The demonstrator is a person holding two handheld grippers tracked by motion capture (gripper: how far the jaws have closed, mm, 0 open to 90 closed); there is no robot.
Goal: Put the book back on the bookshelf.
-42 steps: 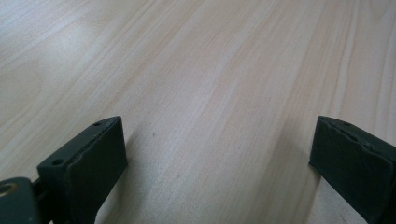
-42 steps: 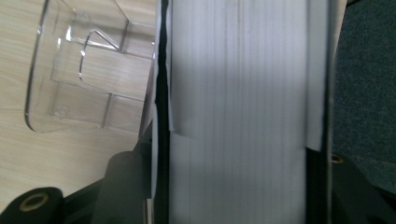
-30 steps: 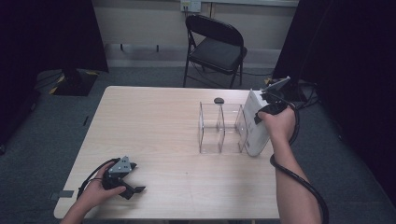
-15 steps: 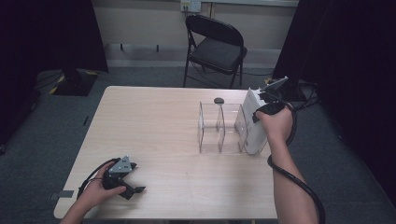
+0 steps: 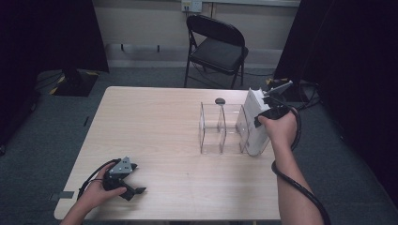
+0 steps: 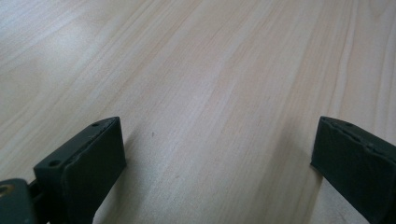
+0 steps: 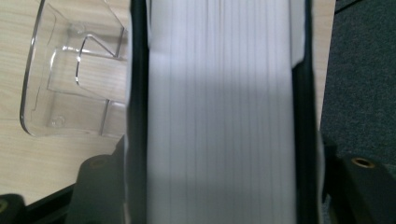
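Right gripper view: white box (image 7: 219, 112) between claw (image 7: 219, 93) jaws.

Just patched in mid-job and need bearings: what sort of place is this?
Probably a recording studio or lab set: black curtains flank the space, a wooden table stands on grey carpet, and a folding chair sits by the wall.

Looking down and forward from above the near edge over the whole table (image 5: 155, 117). Riding close on each gripper: skimming bare tabletop (image 6: 210, 93) near left; pressing against the white stack (image 7: 219, 116) far right, sharing the clear organizer (image 7: 74, 70).
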